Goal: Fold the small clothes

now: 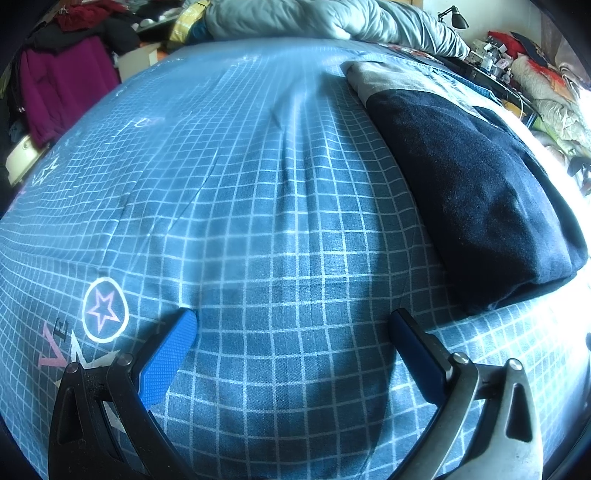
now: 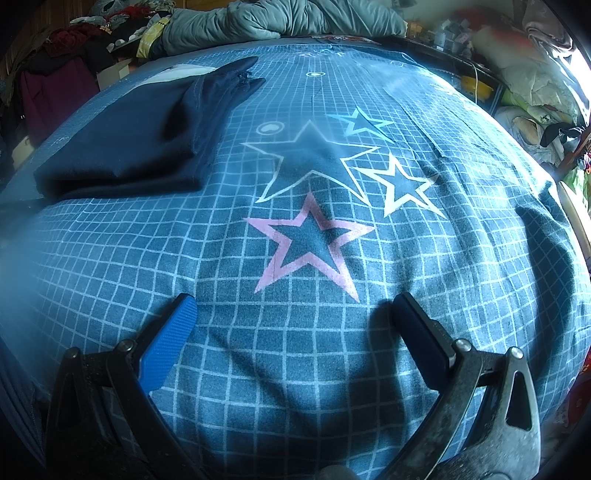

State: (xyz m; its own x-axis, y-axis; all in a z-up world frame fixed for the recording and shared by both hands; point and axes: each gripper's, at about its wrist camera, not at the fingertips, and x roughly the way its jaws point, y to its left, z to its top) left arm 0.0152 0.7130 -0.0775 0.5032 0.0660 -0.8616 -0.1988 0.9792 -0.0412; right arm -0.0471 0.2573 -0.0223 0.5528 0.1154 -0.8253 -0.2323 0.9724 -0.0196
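Both tools spread wide, left tool (image 1: 291, 325), right tool (image 2: 293, 310), one folded navy garment (image 1: 476, 192), grid bedsheet (image 1: 258, 184)

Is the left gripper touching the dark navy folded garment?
Apart. In the left wrist view, checked bedsheet shows between the open left gripper and the garment.

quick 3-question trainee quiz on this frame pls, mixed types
1. True or false: the left gripper is shut on the navy garment.
2. Multiple choice: in the right wrist view, the navy garment lies A) between the jaws, B) on the bedsheet to the upper left, C) on the grey duvet.
3. What colour is the star outline nearest the right gripper?

Key: 1 false, both grippers are open and empty; 2 B; 3 pink.
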